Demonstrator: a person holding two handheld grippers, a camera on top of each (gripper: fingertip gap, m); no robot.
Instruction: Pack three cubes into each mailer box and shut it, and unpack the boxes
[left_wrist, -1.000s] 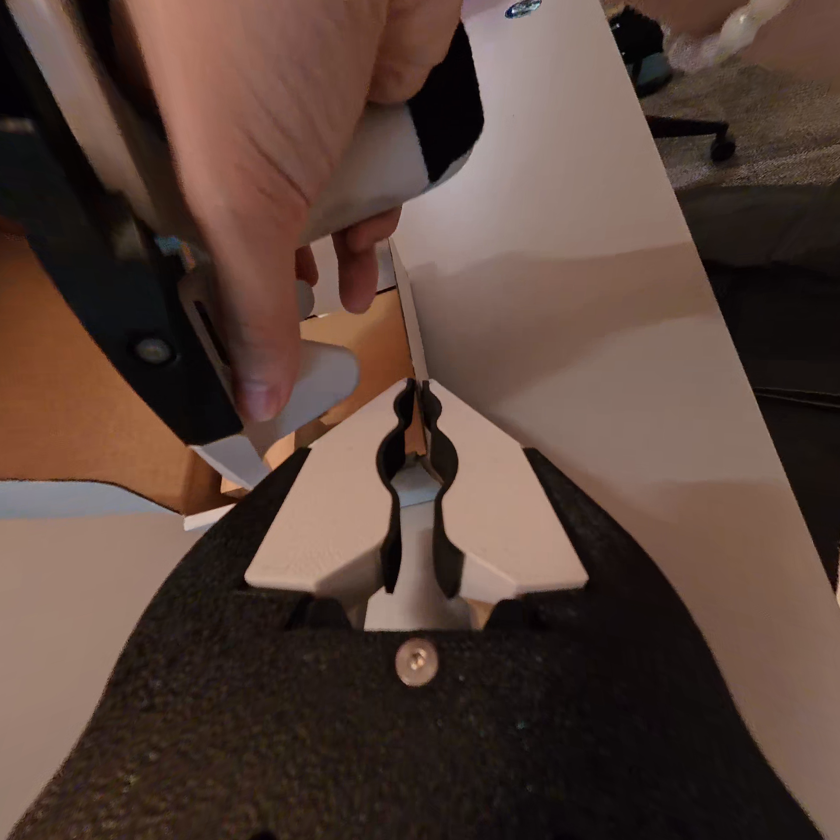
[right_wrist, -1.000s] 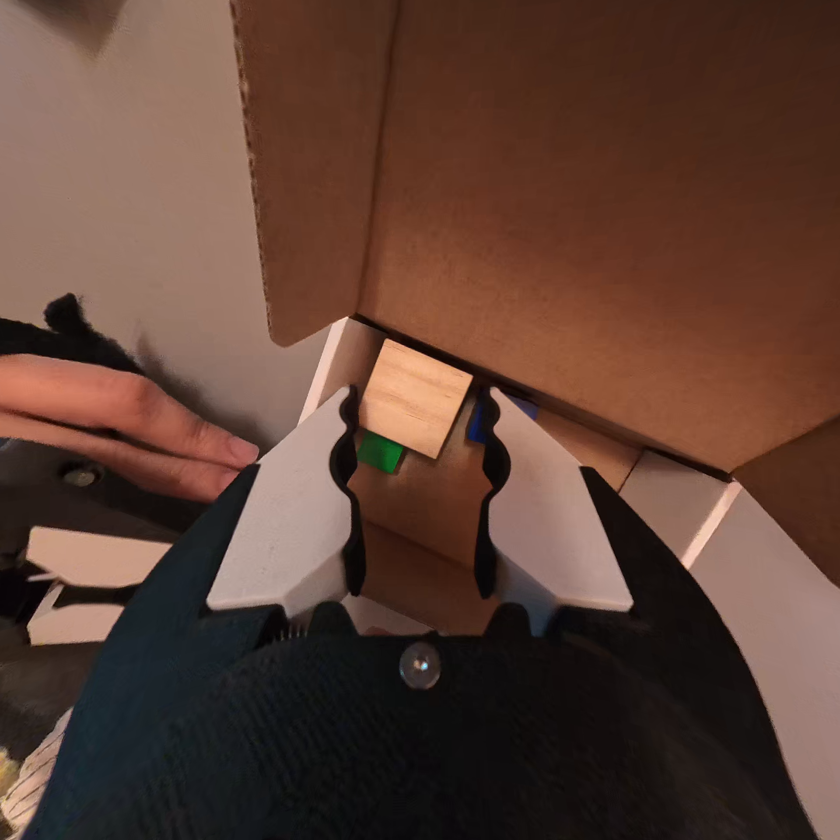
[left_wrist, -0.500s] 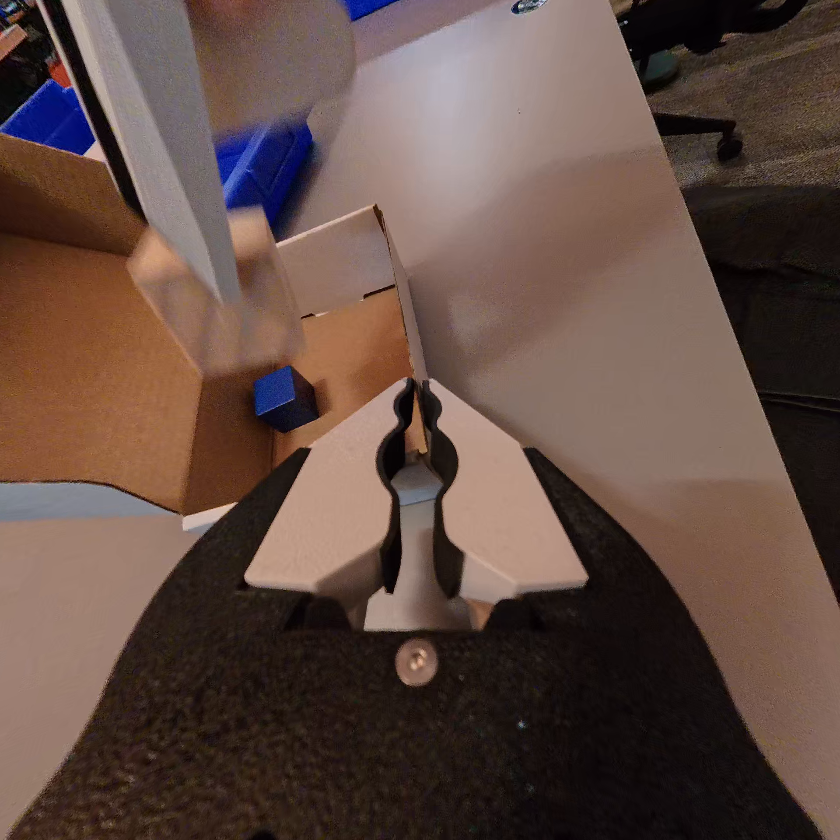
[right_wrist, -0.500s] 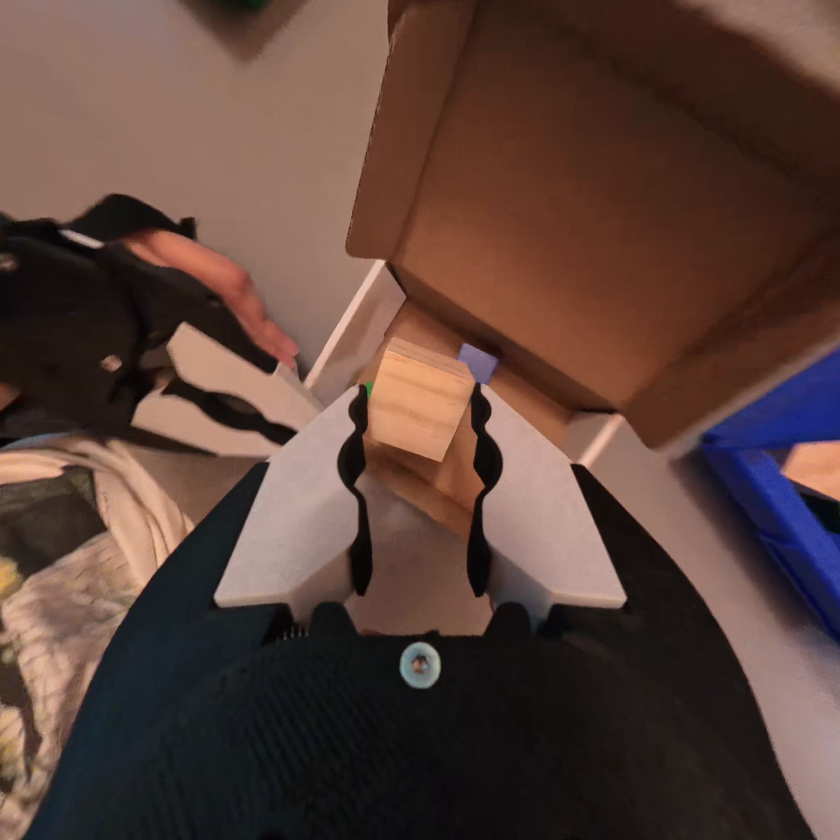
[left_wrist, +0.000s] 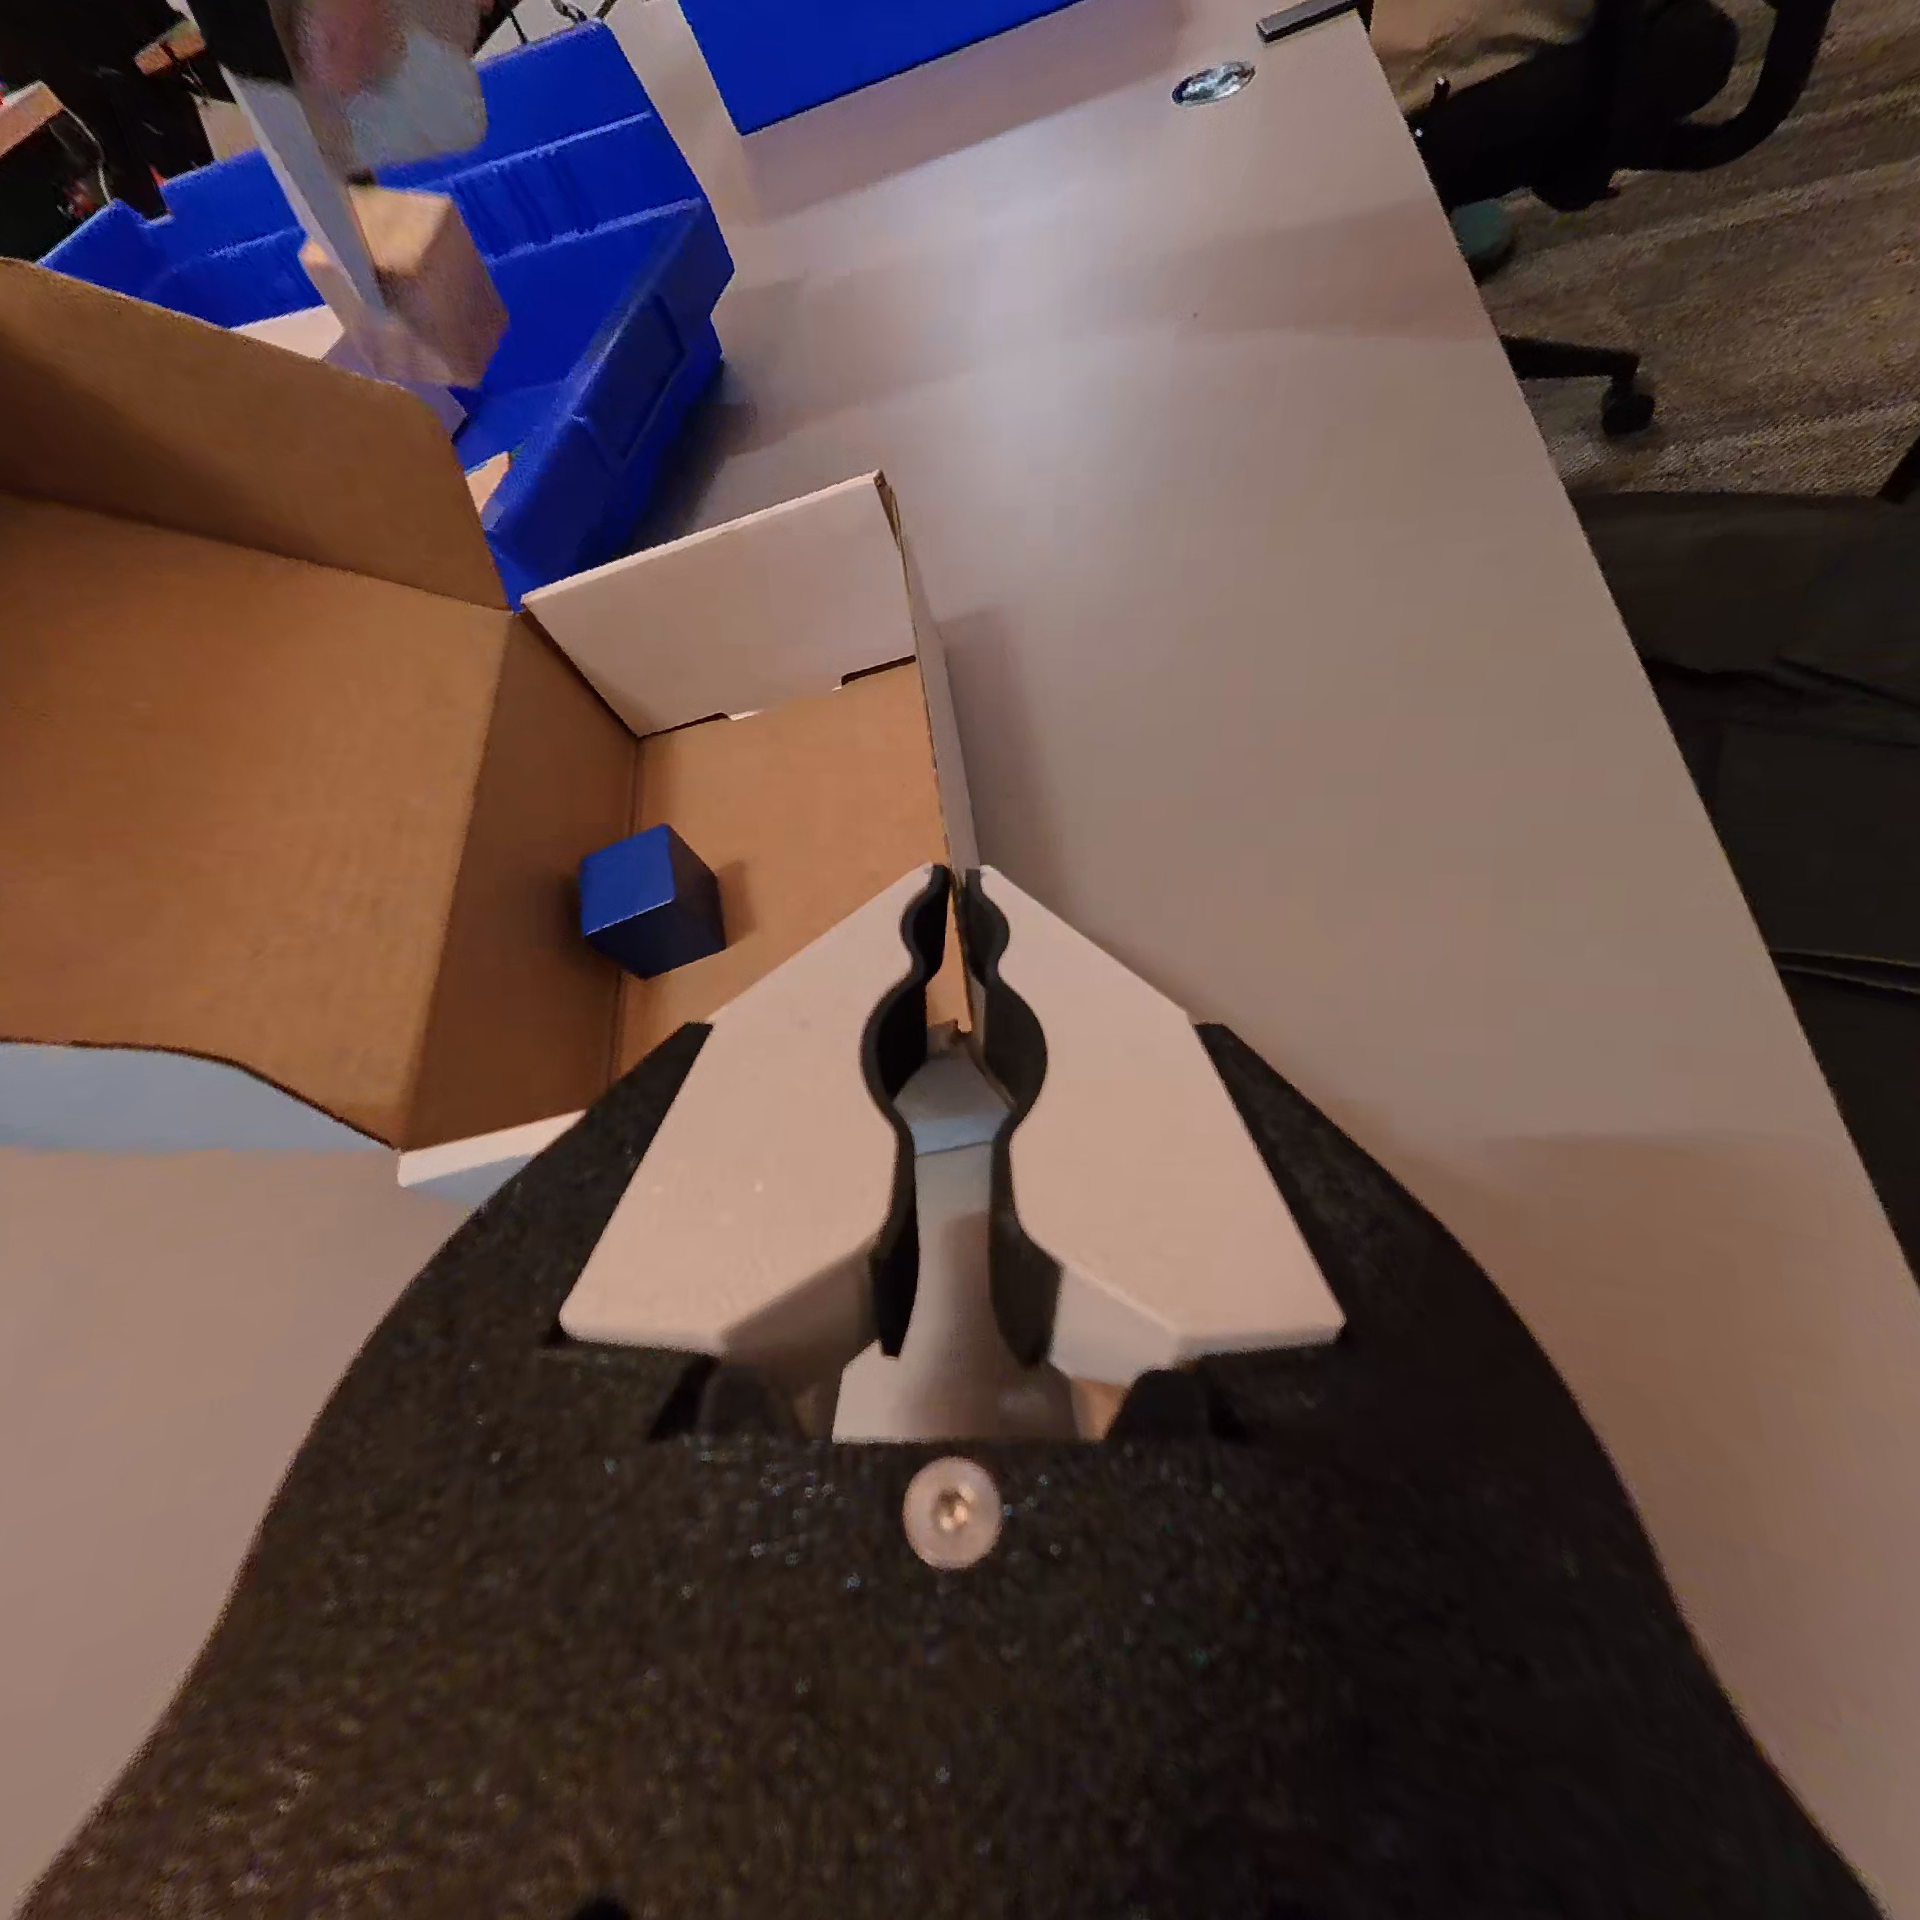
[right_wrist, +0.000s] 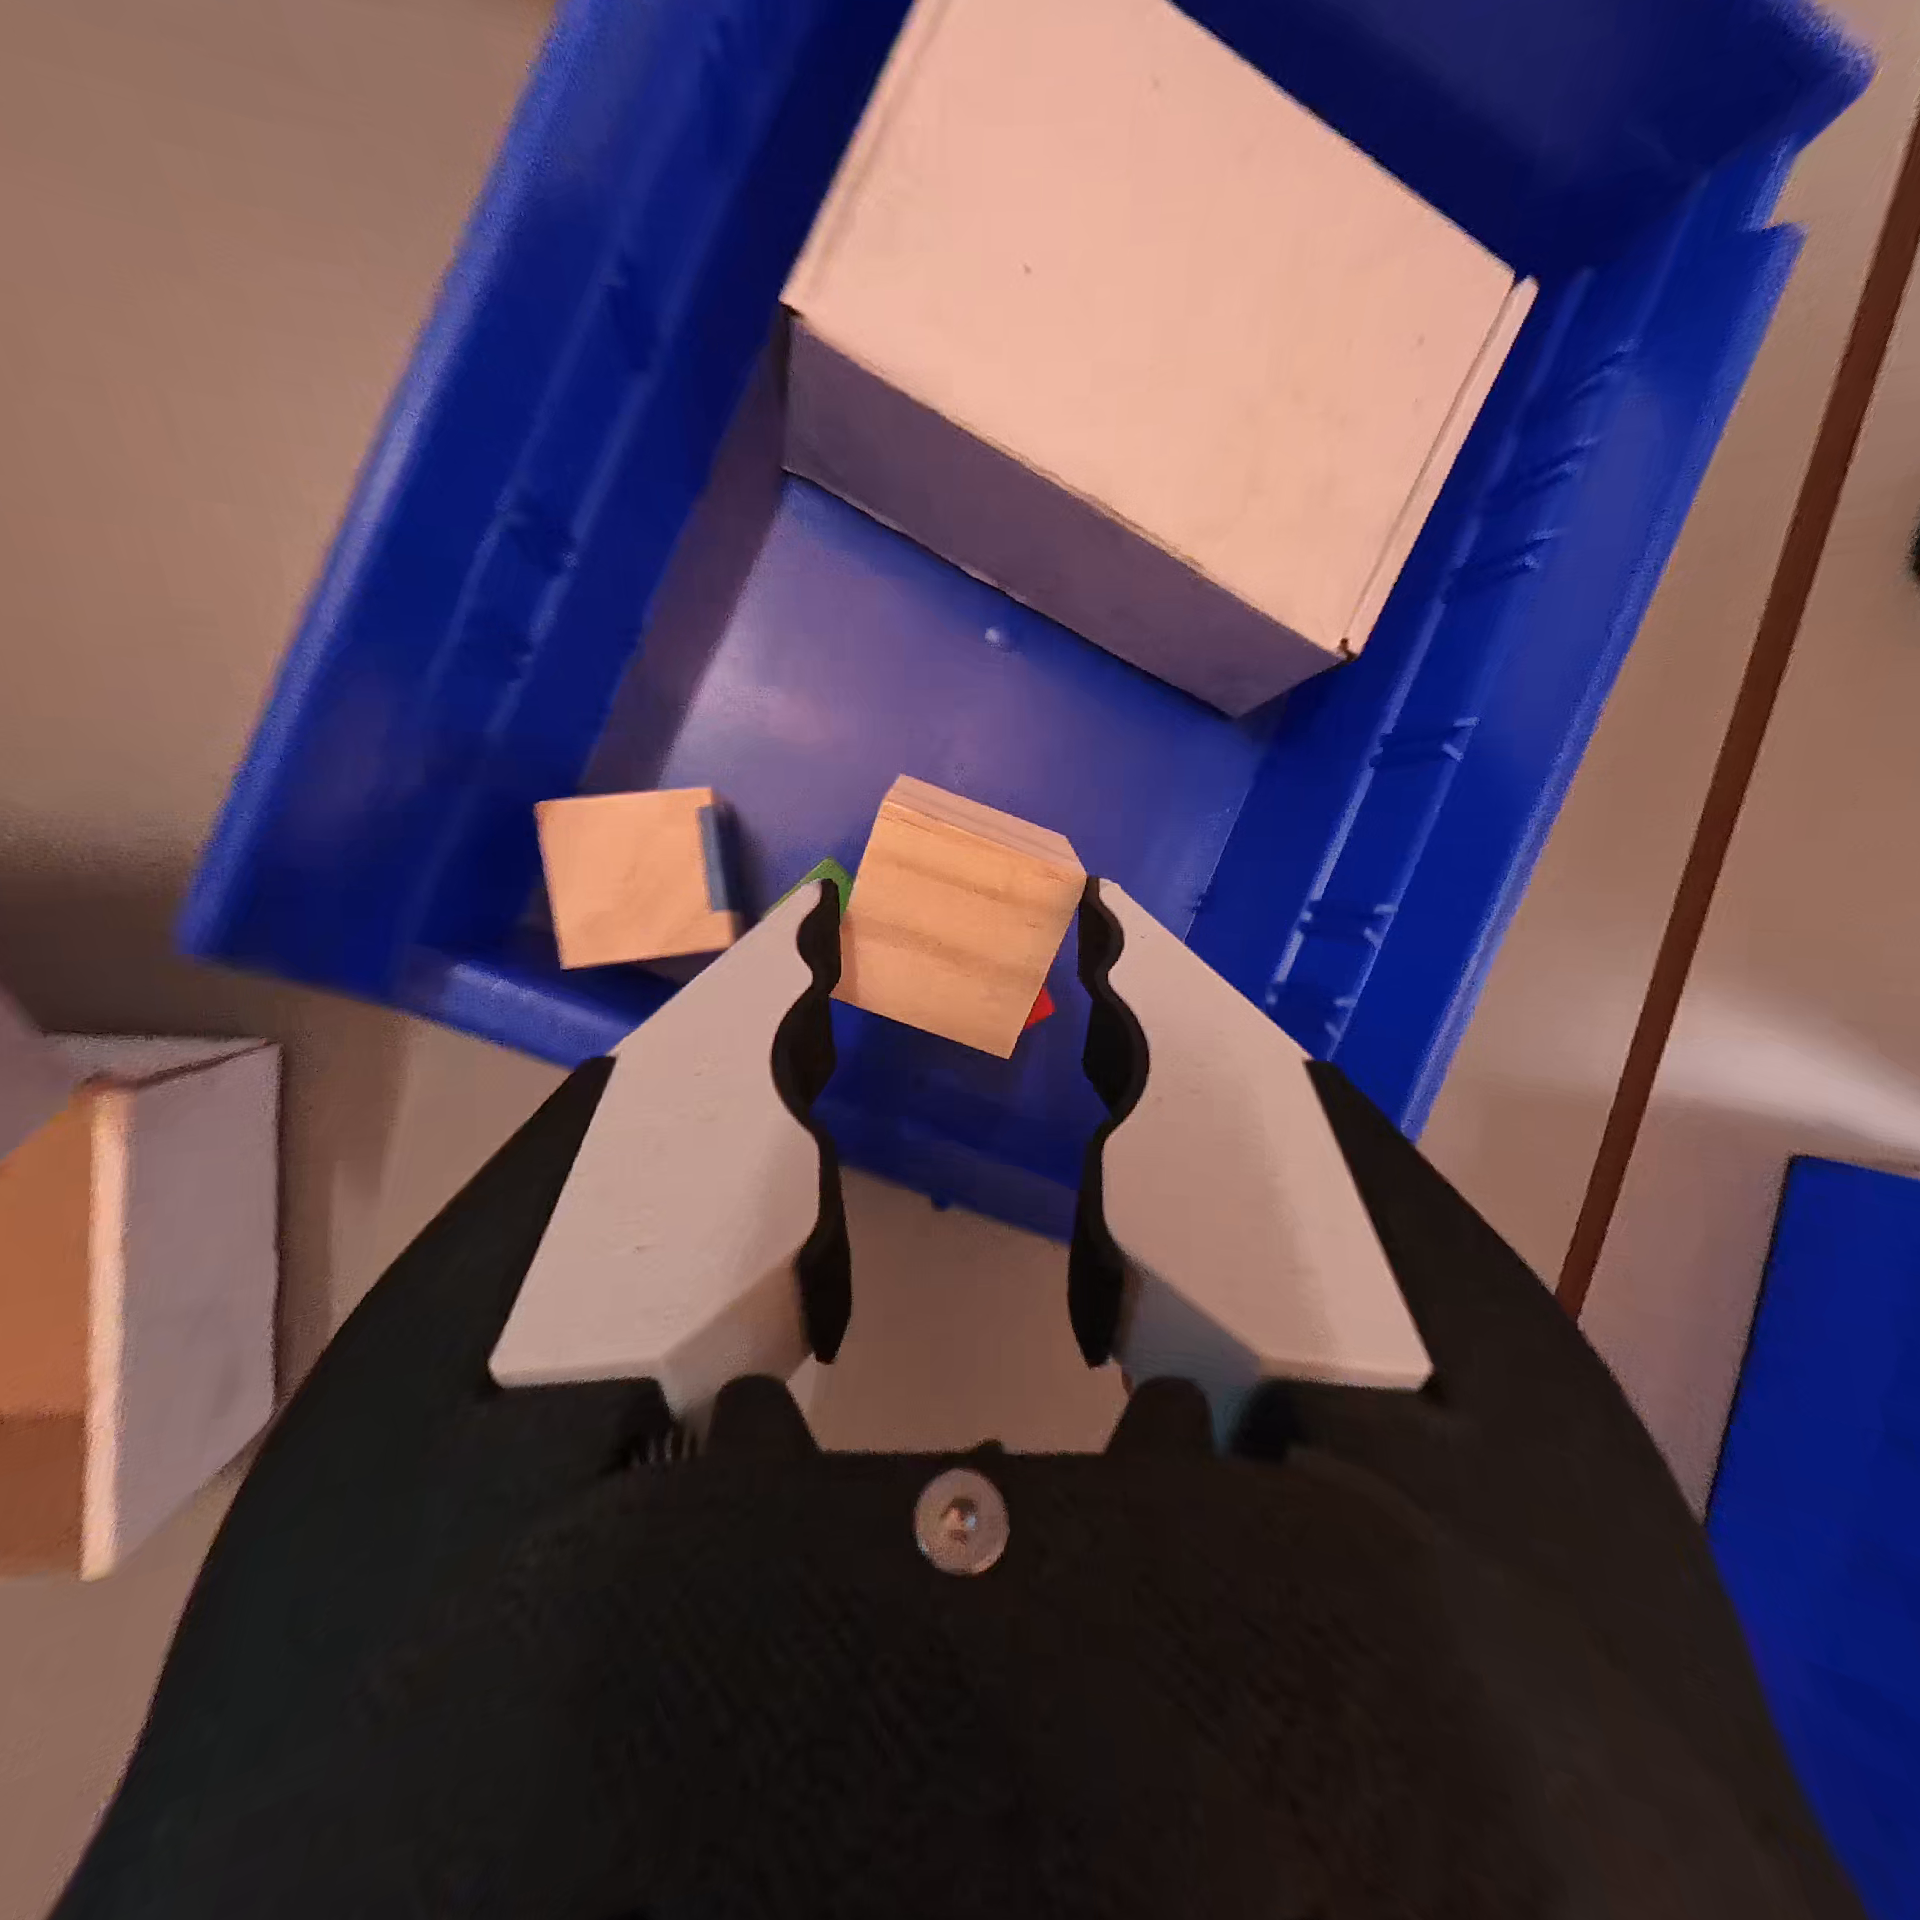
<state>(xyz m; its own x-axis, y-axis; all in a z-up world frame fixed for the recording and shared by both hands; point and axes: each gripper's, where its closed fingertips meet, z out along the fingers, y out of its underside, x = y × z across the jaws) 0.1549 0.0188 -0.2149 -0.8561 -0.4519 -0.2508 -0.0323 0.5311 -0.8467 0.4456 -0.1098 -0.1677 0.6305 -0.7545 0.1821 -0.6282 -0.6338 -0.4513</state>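
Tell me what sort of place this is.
Probably an office or lab workspace: a pale desk with a cable grommet, a wheeled office chair on carpet, and blue plastic storage bins beside an open mailer box.

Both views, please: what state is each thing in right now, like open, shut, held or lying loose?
Left gripper: shut on the open box's side wall.
Open box: lid up, on the table.
Blue cube: loose inside the open box.
Right gripper: shut on a wooden cube, above the bin.
Wooden cube: held, tilted.
Second wooden cube: loose in the bin.
Closed box: shut, in the bin.
Bin: holds the box and cubes.
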